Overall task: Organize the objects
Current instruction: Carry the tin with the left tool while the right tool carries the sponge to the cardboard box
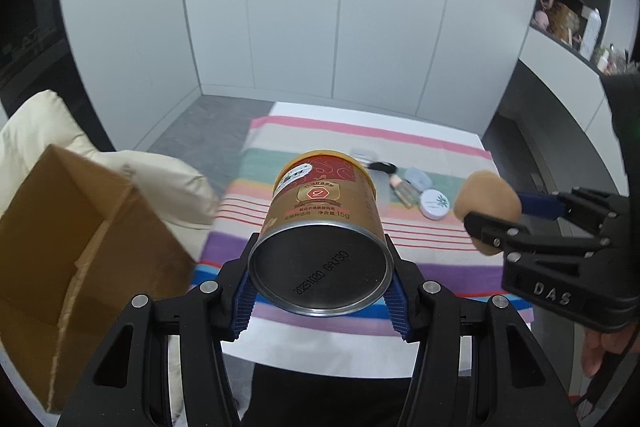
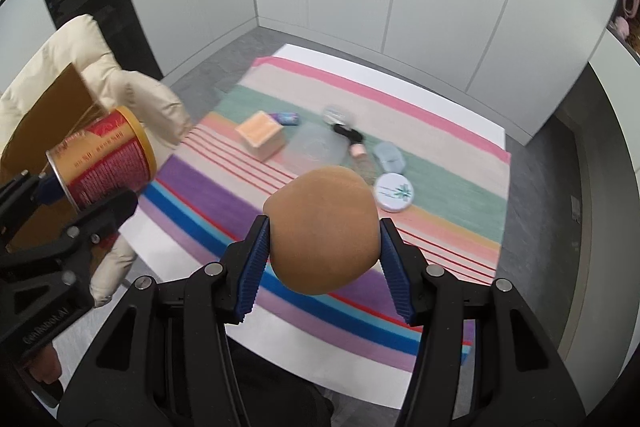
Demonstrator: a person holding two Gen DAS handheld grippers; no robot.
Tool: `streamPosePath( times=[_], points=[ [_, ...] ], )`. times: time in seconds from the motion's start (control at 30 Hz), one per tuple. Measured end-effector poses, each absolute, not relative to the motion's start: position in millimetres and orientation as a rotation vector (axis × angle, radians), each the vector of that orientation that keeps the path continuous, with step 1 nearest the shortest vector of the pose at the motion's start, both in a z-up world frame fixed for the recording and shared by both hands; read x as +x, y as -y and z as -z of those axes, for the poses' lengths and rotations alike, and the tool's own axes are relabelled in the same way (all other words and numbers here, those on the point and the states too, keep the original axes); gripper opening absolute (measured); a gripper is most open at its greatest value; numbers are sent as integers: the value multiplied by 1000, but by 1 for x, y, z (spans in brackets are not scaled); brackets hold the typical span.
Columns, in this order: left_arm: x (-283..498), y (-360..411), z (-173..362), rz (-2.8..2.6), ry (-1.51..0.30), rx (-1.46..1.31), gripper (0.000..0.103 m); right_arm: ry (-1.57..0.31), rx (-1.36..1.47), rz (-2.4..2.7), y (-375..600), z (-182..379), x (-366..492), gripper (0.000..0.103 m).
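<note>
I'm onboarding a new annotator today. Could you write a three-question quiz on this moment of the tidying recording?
1. True or false: the gold and red cylindrical tin stands on the striped cloth.
2. Which gripper holds the tan, rounded sponge-like object? A) left B) right C) neither
3. Fill in: the brown cardboard box sits to the ___ of the tin in the left wrist view.

Key
1. False: the left gripper grips it in its jaws, above the cloth.
2. B: the right gripper.
3. left
</note>
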State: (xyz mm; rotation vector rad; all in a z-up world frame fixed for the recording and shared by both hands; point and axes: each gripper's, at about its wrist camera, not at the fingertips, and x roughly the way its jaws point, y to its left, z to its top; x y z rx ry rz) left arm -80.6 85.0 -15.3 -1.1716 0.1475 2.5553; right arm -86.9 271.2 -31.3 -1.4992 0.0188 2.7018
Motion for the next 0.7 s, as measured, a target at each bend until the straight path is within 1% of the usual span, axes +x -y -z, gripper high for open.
streamPosePath(
  times=[0.27,0.43,0.6,0.7],
  points=[
    [-77,-36,14,-2634,-95,-1161,55,38,-1488,-2766,-225,30,-96,56],
    [-74,-6,12,-2688,-55,-1161,55,105,-1485,-2817,-198,32,-104,56],
    [-77,23,10,-2745,-40,-1150,55,31,-1516,-2836,-175,31,-118,56],
    [-77,42,8,-2780,-13,-1152,55,34,-1495,-2897,-159,23,-123,56]
  ],
)
